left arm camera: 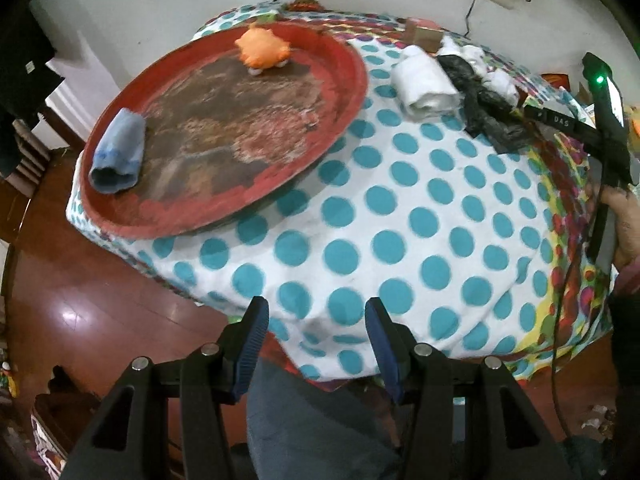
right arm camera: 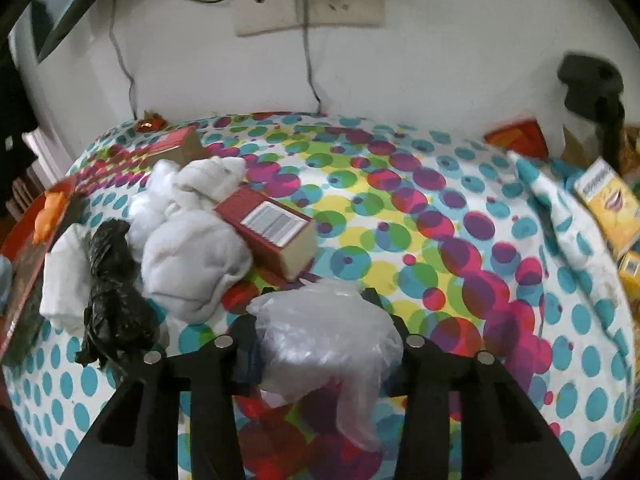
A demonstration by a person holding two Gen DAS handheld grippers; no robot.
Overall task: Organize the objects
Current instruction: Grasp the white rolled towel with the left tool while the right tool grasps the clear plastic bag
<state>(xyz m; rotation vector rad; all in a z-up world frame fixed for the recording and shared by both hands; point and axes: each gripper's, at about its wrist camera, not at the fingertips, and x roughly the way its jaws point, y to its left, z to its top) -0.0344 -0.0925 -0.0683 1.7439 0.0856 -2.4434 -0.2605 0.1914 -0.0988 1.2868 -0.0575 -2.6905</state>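
My left gripper (left arm camera: 316, 332) hangs over the near edge of the dotted tablecloth (left arm camera: 400, 216), its blue-padded jaws spread apart with nothing between them. From it, the worn red tray (left arm camera: 352, 92) sits toward eleven o'clock; a rolled blue sock (left arm camera: 118, 152) lies on the tray's left rim side and an orange plush toy (left arm camera: 262, 50) rests at the tray's far edge. Toward one o'clock, off the tray, I see a folded white cloth (left arm camera: 424, 84) with a crumpled black plastic bag (left arm camera: 488, 112) just beside it on the right.

My right gripper (right arm camera: 320, 336) is pinching a crumpled clear plastic bag (right arm camera: 324, 332); the bag fills the gap between the jaws and a loose tail hangs below. I cannot make out the pads themselves behind the plastic. In this view, at ten o'clock, a pile of white cloth (right arm camera: 188, 240) lies on the table, touching a red box with a barcode label (right arm camera: 276, 232) at eleven. The black bag (right arm camera: 116, 296) lies at nine o'clock, between the pile and the folded cloth (right arm camera: 64, 276). A yellow carton (right arm camera: 608, 200) sits at two o'clock near the table's right edge.
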